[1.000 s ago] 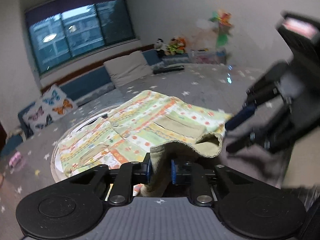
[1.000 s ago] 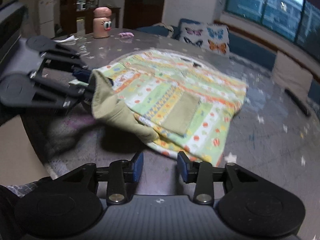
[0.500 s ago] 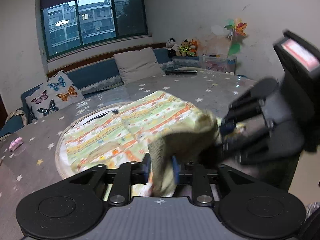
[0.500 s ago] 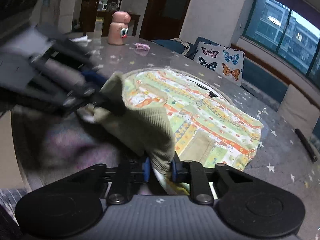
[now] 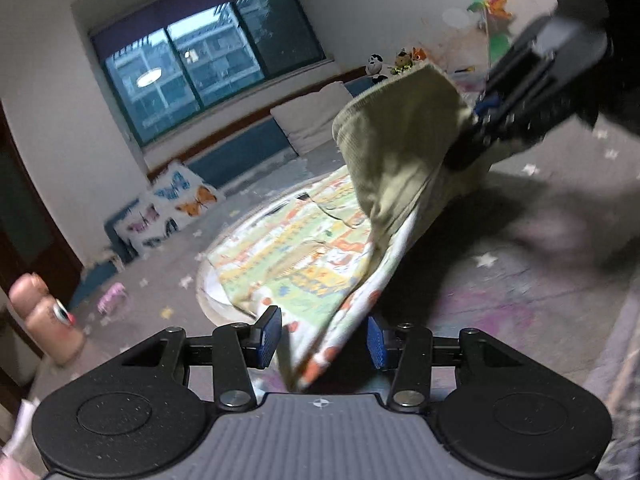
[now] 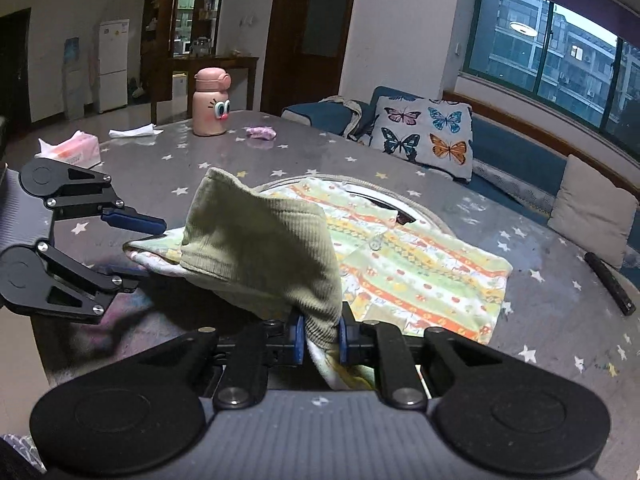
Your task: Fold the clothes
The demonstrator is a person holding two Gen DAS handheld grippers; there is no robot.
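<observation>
A small patterned shirt (image 6: 420,264) with an olive ribbed cuff (image 6: 260,248) lies on the grey star-print table (image 6: 560,312). My right gripper (image 6: 320,338) is shut on the olive cuff and holds that sleeve lifted above the table. In the left wrist view the lifted olive cuff (image 5: 400,152) hangs from the right gripper (image 5: 486,114) at upper right. My left gripper (image 5: 322,338) is open, with the sleeve's patterned edge (image 5: 344,320) hanging loose between its fingers. It shows in the right wrist view (image 6: 132,248) at left, jaws apart.
A pink cartoon bottle (image 6: 210,104), a tissue pack (image 6: 70,148) and a small pink item (image 6: 261,133) stand at the table's far side. A black remote (image 6: 610,282) lies at right. Butterfly cushions (image 6: 426,132) and a bench sit under the window.
My left gripper has opened and let go of the sleeve. My right gripper, shut on the cuff since half a second ago, has lifted it higher.
</observation>
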